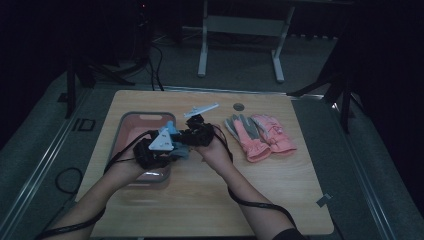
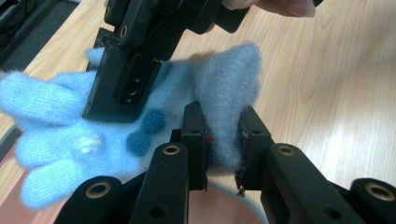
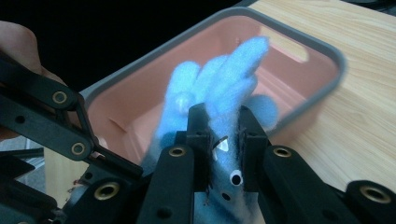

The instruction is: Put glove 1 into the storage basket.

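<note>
While you hold the blue glove (image 2: 70, 135) up with both tools, the only writing you can see is "ID" on the dark floor to the left of the counter (image 1: 215, 200); the glove shows no readable label or brand.

Your left gripper (image 2: 223, 140) has its jaws clamped on the glove's fuzzy cuff end. Your right gripper (image 3: 218, 140) has its jaws shut tight on the glove too, with the fingers of the glove sticking up past them.

The glove is soft, fluffy and light blue. It has two small dark blue pom-poms (image 2: 145, 133) on it and a little white bump near them. In the right gripper view you can see small round dots on the part near the jaws.

You hold the glove in the air over the right edge of the pink tub (image 1: 131, 125), which has a grey rim. Two pink and grey gloves (image 1: 260, 135) lie flat on the counter, well to the right.
</note>
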`<state>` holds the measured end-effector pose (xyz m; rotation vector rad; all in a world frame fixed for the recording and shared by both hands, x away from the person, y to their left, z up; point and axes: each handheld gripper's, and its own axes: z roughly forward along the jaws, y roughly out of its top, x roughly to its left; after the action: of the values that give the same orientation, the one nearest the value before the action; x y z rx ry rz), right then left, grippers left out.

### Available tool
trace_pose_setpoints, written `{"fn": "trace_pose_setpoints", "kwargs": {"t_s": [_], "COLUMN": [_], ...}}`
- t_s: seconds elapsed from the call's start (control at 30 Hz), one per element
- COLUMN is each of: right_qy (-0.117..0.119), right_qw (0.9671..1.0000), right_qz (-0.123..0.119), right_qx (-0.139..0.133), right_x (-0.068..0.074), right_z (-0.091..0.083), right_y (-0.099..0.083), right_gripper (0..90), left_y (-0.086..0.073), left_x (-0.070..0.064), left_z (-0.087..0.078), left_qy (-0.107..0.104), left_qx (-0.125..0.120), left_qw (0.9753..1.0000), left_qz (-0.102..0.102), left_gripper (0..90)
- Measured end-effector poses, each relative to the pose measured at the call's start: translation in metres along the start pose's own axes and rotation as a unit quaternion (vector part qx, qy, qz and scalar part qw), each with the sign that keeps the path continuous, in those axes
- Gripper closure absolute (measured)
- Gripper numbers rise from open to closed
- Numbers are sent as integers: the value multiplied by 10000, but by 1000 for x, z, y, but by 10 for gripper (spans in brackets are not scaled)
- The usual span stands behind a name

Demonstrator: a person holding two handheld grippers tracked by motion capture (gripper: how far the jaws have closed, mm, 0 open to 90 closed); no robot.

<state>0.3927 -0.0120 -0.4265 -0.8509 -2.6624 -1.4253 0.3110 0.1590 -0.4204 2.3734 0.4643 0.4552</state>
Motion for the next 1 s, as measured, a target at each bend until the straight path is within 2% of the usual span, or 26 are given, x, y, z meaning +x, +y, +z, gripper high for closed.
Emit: {"fn": "trace_pose_setpoints", "kwargs": {"t_s": [0.37,0.57,0.73,0.8,1.0], "right_qy": [290,383,417,422,335], "right_qw": [9996,9992,9990,9989,9989], "right_qz": [16,72,130,194,281], "right_qx": [47,58,80,107,195], "right_x": [17,22,22,20,16], "right_z": [49,68,76,82,91], "right_y": [16,21,17,14,12], "right_gripper": [795,795,795,795,795], "left_y": [-43,-60,-69,-75,-82], "left_x": [20,29,34,37,44], "left_z": [-24,-30,-29,-25,-15], "left_qy": [50,-12,-161,-212,-224], "left_qx": [207,267,303,393,523], "left_qw": [9995,9994,9993,9990,9984], "left_qz": [-245,-224,-164,-98,-19], "left_gripper": [771,771,771,771,769]}}
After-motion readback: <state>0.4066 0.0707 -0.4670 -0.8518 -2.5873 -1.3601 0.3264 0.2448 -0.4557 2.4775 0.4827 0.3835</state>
